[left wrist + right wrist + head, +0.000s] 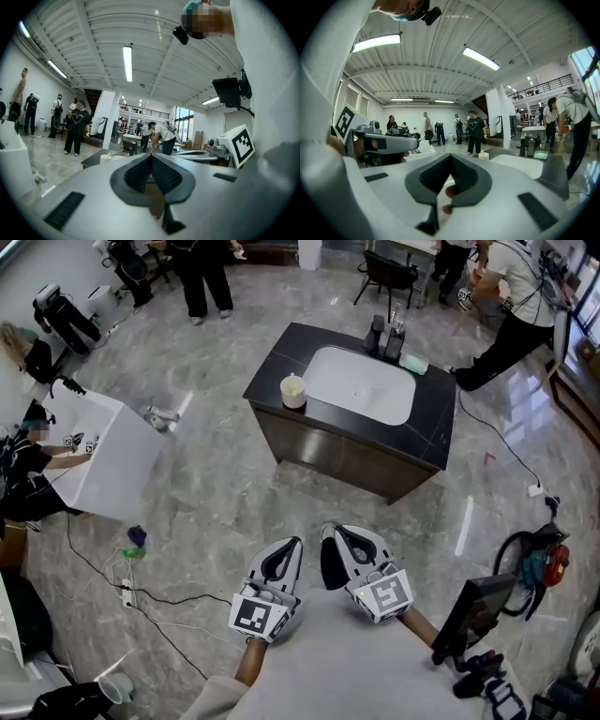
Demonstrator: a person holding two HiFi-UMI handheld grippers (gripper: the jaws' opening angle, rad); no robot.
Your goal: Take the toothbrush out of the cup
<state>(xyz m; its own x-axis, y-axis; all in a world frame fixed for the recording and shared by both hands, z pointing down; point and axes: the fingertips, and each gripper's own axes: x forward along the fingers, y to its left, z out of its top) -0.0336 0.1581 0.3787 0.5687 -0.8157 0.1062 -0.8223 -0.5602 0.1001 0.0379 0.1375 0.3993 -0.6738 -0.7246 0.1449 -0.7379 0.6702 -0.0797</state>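
Note:
A cream cup (293, 391) stands on the left end of a black counter (433, 418) beside a white sink (361, 383); a pale toothbrush handle (293, 379) just pokes above its rim. The cup is small and far ahead in the left gripper view (106, 158) and in the right gripper view (483, 155). Both grippers are held low and close to the body, well short of the counter, side by side. My left gripper (287, 552) has its jaws together with nothing in them (151, 157). My right gripper (349, 538) is likewise shut and empty (451, 158).
Dark dispensers (384, 337) and a green block (413, 363) sit behind the sink. A white box (108, 457) stands on the floor at left, with cables (141, 592) near it. A monitor (476, 612) is at lower right. People stand around the far side.

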